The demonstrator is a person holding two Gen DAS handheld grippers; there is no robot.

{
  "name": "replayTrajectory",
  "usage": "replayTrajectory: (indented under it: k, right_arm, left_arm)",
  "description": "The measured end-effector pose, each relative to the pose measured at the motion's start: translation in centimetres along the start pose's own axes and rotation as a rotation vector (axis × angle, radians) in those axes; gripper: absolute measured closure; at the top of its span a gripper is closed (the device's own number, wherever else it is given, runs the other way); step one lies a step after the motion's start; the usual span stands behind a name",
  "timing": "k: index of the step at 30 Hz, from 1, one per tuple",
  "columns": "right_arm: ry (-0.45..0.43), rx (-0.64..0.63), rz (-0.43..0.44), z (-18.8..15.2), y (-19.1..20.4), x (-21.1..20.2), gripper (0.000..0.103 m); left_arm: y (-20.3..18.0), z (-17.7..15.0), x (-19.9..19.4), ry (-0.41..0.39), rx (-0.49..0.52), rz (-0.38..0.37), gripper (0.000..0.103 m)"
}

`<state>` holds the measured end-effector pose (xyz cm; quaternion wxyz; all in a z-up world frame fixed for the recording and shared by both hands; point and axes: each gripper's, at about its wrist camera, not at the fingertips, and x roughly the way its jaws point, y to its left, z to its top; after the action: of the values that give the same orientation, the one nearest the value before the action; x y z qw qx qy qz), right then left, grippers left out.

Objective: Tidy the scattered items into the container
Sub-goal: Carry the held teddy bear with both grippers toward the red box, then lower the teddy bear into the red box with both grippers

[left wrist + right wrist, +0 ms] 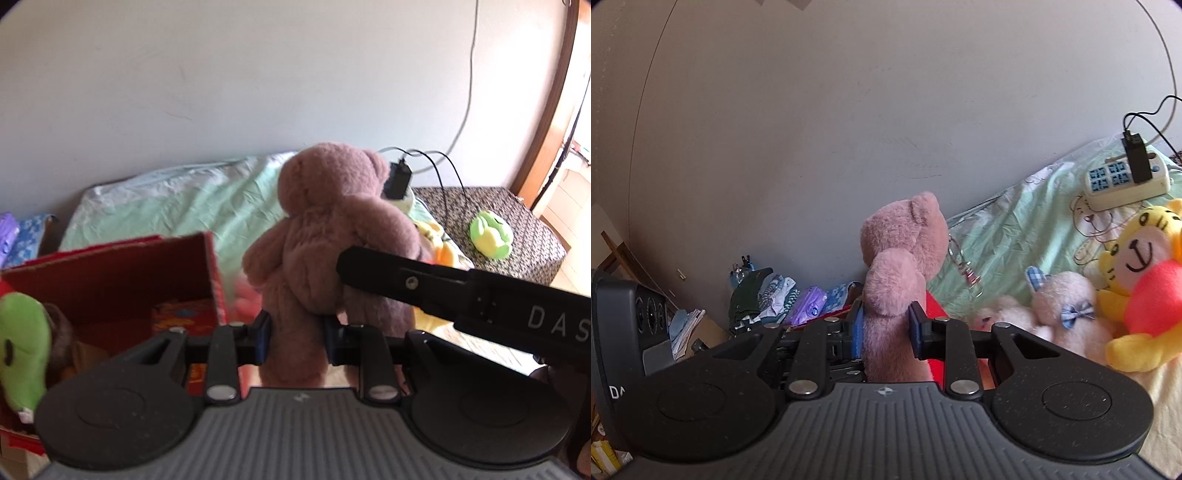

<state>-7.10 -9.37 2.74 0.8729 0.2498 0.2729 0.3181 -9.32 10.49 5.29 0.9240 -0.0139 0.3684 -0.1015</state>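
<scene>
Both tools are clenching the same pink-brown teddy bear [325, 236] and holding it upright above the bed [166, 199]. The left tool [297, 338] is gripping a lower leg between its blue pads, and the right tool [886, 328] is pinching the bear's side just under one arm. Seen from the left tool, the red cardboard box [122, 280] is sitting just to the left of the bear and slightly nearer, already holding a green plush [22, 347] at its near-left edge.

To do this step well, the two tools should be travelling together so the soft body is not stretching or twisting between them. The bear needs to clear the box's near wall before lowering, ideally into the open right half. Releasing both grips together looks best. The tiger plush [1137, 280], pale bunny plush [1067, 314] and green frog toy [491, 238] are waiting to the right.
</scene>
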Motion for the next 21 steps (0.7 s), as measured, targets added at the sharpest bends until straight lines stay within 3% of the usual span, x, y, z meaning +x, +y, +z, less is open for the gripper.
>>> replayTrajectory:
  k: [9, 15, 21]
  right_arm:
    - [0.130, -0.012, 0.052, -1.7, 4.1, 7.3, 0.076]
    - [0.286, 0.007, 0.045, -3.7, 5.8, 13.1, 0.076]
    - [0.399, 0.039, 0.016, -5.0, 6.1, 16.6, 0.076]
  left_arm:
    - [8.3, -1.1, -0.6, 0.037, -0.065, 0.078, 0.078]
    - [13.8, -2.7, 1.5, 0.164, -0.121, 0.133, 0.078]
    - [16.9, -4.1, 2.9, 0.257, -0.156, 0.159, 0.078]
